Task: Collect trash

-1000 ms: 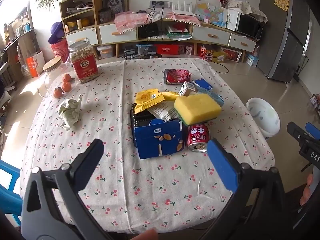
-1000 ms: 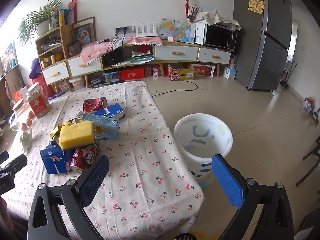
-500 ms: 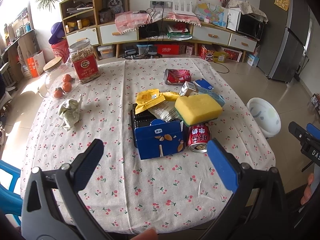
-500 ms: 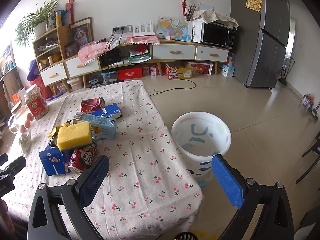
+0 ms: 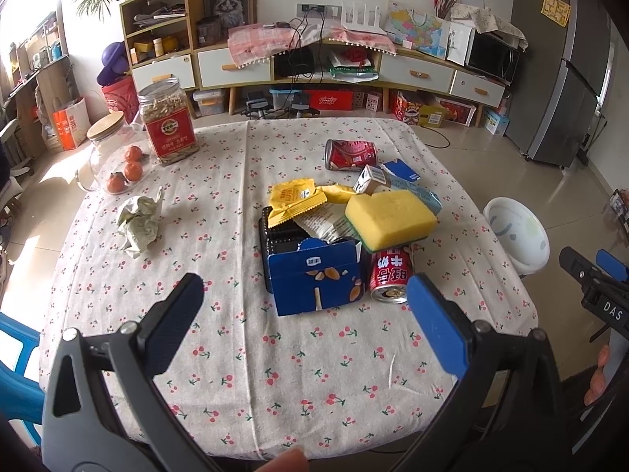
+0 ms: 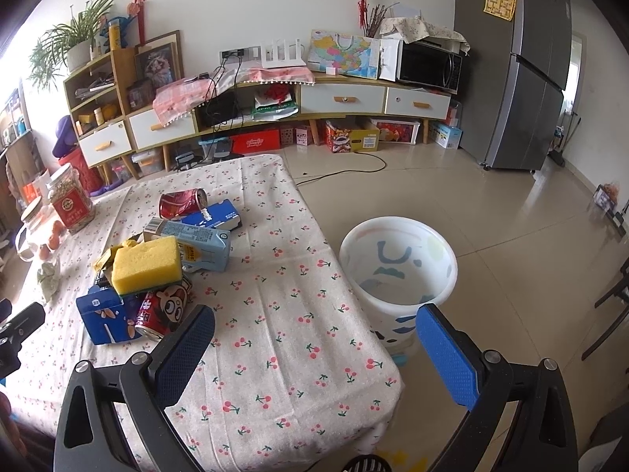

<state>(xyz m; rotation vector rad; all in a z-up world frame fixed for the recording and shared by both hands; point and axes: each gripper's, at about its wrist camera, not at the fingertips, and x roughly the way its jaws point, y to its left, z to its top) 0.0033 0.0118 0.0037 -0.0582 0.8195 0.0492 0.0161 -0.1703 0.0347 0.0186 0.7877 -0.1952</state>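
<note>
While both grippers hover open-jawed, unmoved | trash pile beside white bin point(image 6: 397, 275) untouched — blue carton point(image 5: 316, 277) nearest left gripper point(image 5: 302, 326).

White wall point(image 6: 220, 4), wooden sideboard point(image 6: 342, 98), grey fridge point(image 6: 523, 78), beige tiled floor point(image 6: 491, 212).

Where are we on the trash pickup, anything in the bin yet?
Nothing looks done: the bin looks empty. Nothing is in hand; the left claw and right claw are open. Left: the blue box, sponge, cans, cartons, wrappers and crumpled paper on the table.
</note>
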